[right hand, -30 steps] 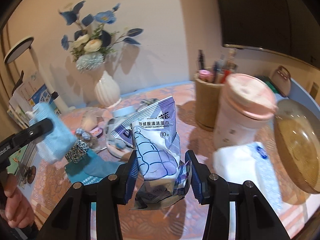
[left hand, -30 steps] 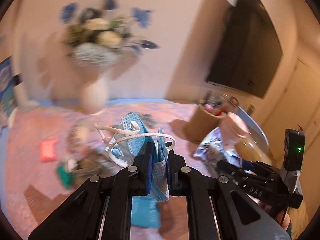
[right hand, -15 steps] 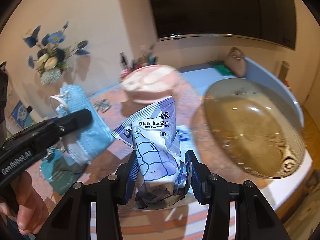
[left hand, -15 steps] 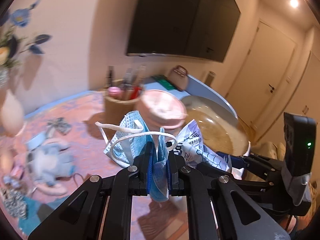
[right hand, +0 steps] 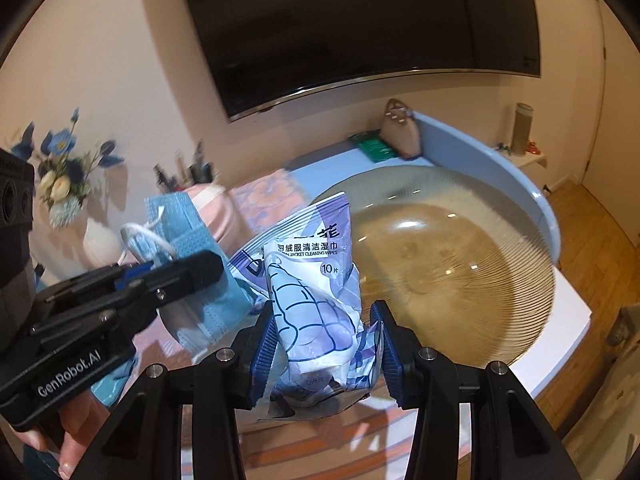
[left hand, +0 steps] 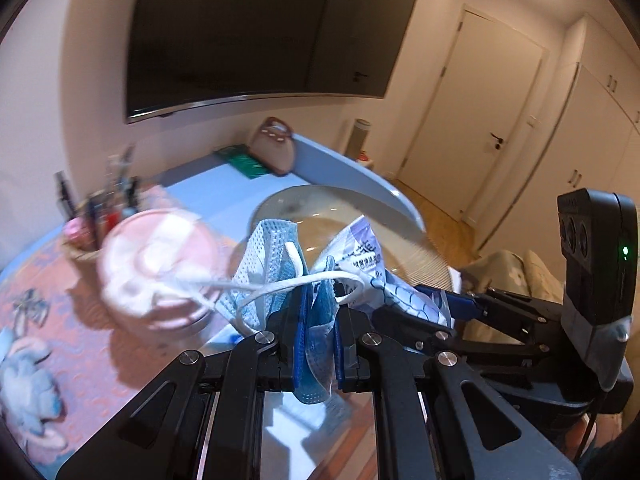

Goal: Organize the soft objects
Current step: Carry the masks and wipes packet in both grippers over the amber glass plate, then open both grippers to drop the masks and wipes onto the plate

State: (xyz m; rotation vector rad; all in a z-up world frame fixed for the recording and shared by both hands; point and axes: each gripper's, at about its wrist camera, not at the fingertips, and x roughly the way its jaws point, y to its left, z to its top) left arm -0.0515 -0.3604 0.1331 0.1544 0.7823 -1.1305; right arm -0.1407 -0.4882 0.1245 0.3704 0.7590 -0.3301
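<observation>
Both claws have swung from the vase side toward the bowl (right hand: 460, 264). Left claw (left hand: 316, 344) pinches a mask (left hand: 276, 264); right claw (right hand: 322, 354) pinches a wipes pack (right hand: 316, 288). Bowl just ahead, empty; both drops remain.

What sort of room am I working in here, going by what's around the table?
Most likely a home living or dining area. A large curved TV hangs on the wall, a vase of flowers and a small handbag sit on the table with its patterned cloth, and wardrobe-style doors line one side.
</observation>
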